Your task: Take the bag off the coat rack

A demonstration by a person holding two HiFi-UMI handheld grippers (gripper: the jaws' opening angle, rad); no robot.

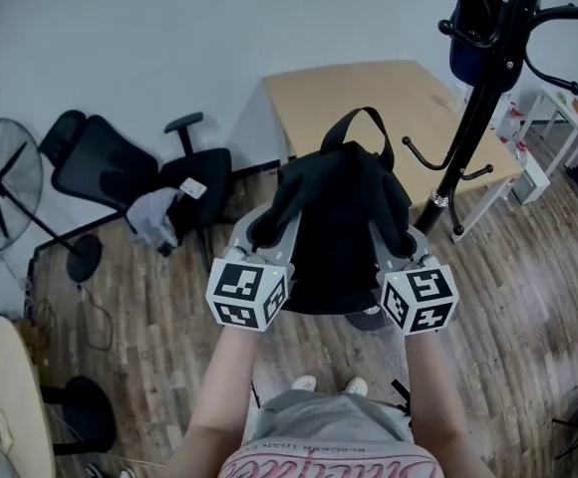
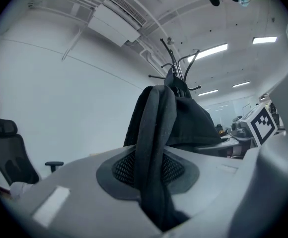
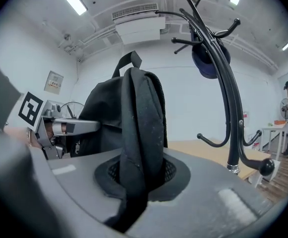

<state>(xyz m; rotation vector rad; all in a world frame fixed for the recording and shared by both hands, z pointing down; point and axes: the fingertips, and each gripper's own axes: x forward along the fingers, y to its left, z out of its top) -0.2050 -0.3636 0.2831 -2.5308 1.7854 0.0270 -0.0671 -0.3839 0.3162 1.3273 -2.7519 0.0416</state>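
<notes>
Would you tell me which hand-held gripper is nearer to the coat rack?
Right. The right hand-held gripper grips the bag on the side toward the coat rack; the left hand-held gripper grips its far side.

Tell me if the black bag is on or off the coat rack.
Off. The bag hangs from the left hand-held gripper and right hand-held gripper, shut on its straps, clear of the coat rack.

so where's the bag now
The bag hangs mid head view between the left gripper and right gripper, each shut on a strap, clear of the coat rack at upper right.
</notes>
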